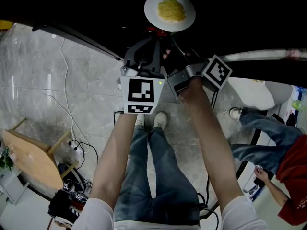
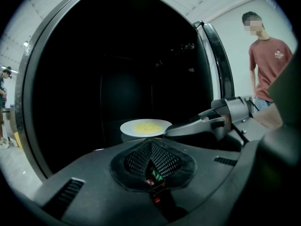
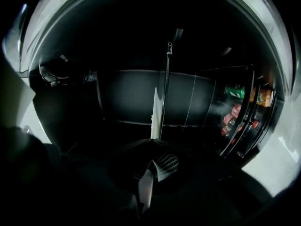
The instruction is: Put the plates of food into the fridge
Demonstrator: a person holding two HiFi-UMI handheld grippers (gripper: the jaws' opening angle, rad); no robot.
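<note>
A white plate (image 1: 169, 11) of yellow food hangs level in the dark fridge opening. My right gripper (image 1: 167, 33) is shut on its near rim. In the left gripper view the plate (image 2: 146, 127) sits straight ahead, with the right gripper (image 2: 171, 131) gripping its right edge. In the right gripper view the plate (image 3: 154, 112) shows edge-on as a white sliver running out from between the jaws of the right gripper (image 3: 151, 175). My left gripper (image 1: 152, 32) is just left of the right one, below the plate; its meshed pads (image 2: 151, 166) are pressed together with nothing held.
The fridge interior (image 2: 117, 79) is dark. Its door shelves (image 3: 237, 114) at the right hold bottles and cans. A person in a red shirt (image 2: 268, 60) stands right of the fridge. A wooden stool (image 1: 33, 159) and cables (image 1: 72, 143) lie on the floor at the left.
</note>
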